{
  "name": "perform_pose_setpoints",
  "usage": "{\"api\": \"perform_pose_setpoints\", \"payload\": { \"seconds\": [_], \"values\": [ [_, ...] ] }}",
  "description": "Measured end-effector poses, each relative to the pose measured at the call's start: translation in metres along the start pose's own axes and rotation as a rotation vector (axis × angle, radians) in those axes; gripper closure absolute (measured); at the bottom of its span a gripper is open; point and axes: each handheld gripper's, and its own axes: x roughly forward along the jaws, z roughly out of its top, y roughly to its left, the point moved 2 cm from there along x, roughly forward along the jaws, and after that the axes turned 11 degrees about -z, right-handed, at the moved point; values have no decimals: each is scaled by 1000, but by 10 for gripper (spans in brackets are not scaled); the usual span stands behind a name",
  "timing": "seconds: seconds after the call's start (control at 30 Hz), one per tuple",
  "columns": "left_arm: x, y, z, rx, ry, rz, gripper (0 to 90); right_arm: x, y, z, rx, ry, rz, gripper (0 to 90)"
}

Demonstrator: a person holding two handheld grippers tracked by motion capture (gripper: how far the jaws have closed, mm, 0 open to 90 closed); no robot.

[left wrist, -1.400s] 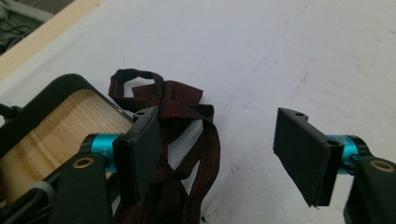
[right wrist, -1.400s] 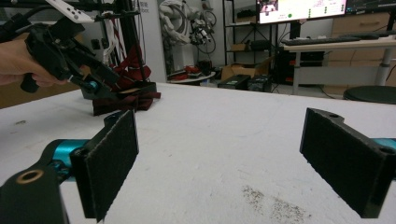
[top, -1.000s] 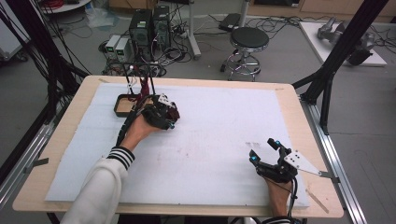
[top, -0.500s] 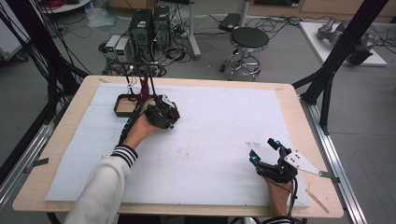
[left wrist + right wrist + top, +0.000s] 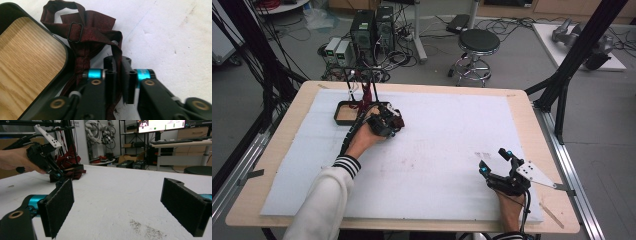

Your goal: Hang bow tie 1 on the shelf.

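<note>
Strap of the dark red bow tie (image 5: 87, 35) sits pinched between my left gripper (image 5: 119, 75) jaws, just beside the wood-bottomed tray (image 5: 22, 62). I judge a slow lift keeps it from slipping. My right gripper (image 5: 125, 202) rests spread apart, empty.

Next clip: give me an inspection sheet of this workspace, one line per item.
Surface: wooden table under a white sheet, faintly stained.
Job's things: dark red bow tie with strap, lying beside a black tray with a wood base.
Clutter: nothing seen.
Grippers: left gripper closed on the bow tie's strap; right gripper open, holding nothing, near the table's front right.
Cables: black cable trailing from the left gripper.
Surroundings: stool, computer towers, floor wiring, black frame posts.
</note>
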Motion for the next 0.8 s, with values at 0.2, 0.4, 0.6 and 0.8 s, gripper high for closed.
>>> {"api": "perform_pose_setpoints", "payload": {
  "seconds": [0.2, 0.4, 0.6, 0.8],
  "values": [
    [-2, 0, -1, -1, 4, -3, 876, 0, 0, 0, -2, -2, -1, 107],
    [-9, -2, 1, -5, -41, -18, 879, 0, 0, 0, -2, -2, -1, 107],
    [-25, -4, 2, 5, -117, -37, 879, 0, 0, 0, -2, -2, -1, 107],
    [-43, -7, 3, 19, -192, -52, 879, 0, 1, 0, -2, -1, -1, 107]
  ]
}}
